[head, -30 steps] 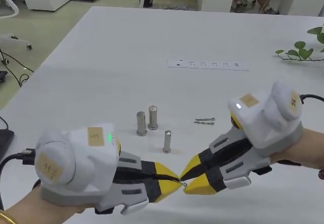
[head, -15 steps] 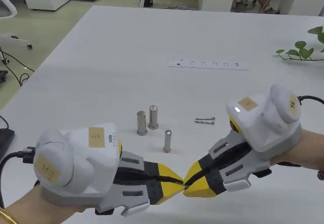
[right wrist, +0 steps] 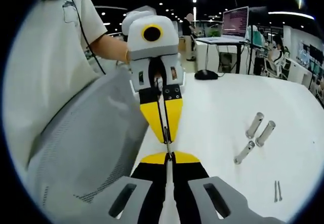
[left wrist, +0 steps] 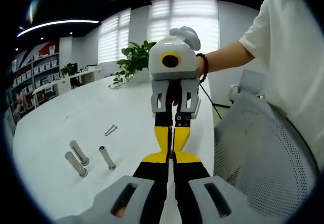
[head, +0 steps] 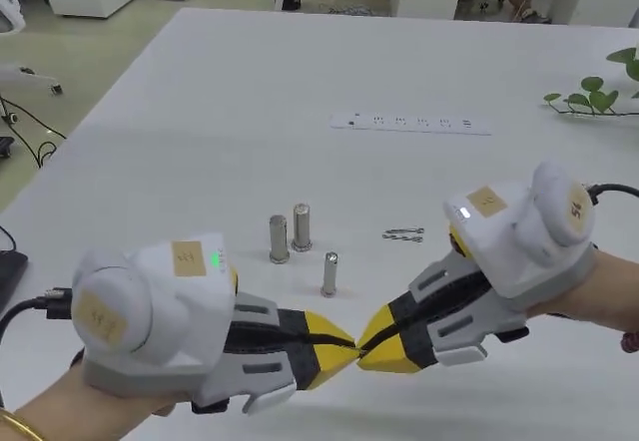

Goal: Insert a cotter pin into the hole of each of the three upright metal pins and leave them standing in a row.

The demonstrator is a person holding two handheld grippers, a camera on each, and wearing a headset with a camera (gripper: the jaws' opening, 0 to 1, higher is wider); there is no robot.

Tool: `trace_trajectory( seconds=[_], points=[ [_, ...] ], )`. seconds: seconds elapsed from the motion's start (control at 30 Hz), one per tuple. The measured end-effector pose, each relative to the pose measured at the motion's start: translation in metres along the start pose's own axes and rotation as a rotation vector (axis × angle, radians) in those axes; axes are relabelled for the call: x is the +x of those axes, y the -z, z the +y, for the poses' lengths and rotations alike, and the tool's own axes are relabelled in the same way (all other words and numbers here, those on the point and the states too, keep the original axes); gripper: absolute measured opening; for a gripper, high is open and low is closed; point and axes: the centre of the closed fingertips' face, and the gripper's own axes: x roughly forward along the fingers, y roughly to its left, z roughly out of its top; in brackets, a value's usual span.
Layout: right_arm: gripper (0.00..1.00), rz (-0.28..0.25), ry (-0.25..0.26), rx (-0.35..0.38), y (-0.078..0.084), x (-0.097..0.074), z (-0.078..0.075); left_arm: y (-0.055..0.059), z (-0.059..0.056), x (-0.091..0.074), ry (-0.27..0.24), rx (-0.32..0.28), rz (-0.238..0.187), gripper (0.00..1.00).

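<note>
- The left gripper (head: 349, 345) and right gripper (head: 365, 345) meet tip to tip over the near edge of the desk (head: 300, 92). Each has its yellow-tipped jaws pressed together.
- The right gripper view adds a thin grey sliver (right wrist: 167, 137) running from the left gripper's tips to its own. It looks like a cotter pin, but I cannot tell which gripper pinches it.
- The three metal pins (head: 302, 228) stand upright just beyond the tips, near the middle of the desk. Two are side by side and the third is closer to the near edge, apart from them.
- Two loose cotter pins (head: 403, 232) lie flat beside each other, to the right of the metal pins and clear of them.
- The head view alone gives the far half of the desk. A white power strip (head: 411, 124) lies there, and a leafy plant (head: 591, 97) reaches in at the right edge.
- The left gripper view takes in a grey mesh chair (left wrist: 263, 148) beside the desk, bright blinded windows (left wrist: 185, 16) and shelves (left wrist: 35, 67) along a wall.
- The right gripper view faces the other way, showing the person's white shirt (right wrist: 45, 57), ceiling lights and a lit monitor (right wrist: 236, 21) on another desk.
- The desk top is plain white and matte.
</note>
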Motion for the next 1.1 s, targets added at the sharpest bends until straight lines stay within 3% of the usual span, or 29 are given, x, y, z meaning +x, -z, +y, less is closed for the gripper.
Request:
trace_trajectory(
  seconds=[0.5, 0.6, 0.8, 1.1],
  points=[
    [0.04, 0.009, 0.053, -0.039, -0.005, -0.001, -0.007, 0.000, 0.010, -0.001, -0.043, -0.194, -0.040, 0.05],
    [0.04, 0.015, 0.059, -0.042, -0.004, -0.001, -0.008, -0.005, 0.014, -0.001, -0.062, -0.281, -0.094, 0.05],
    [0.04, 0.015, 0.083, -0.043, -0.004, -0.001, -0.011, -0.007, 0.021, -0.003, -0.081, -0.375, -0.131, 0.05],
    [0.04, 0.008, 0.118, -0.054, -0.006, -0.005, -0.016, -0.001, 0.019, -0.001, -0.082, -0.393, -0.101, 0.04]
  ],
)
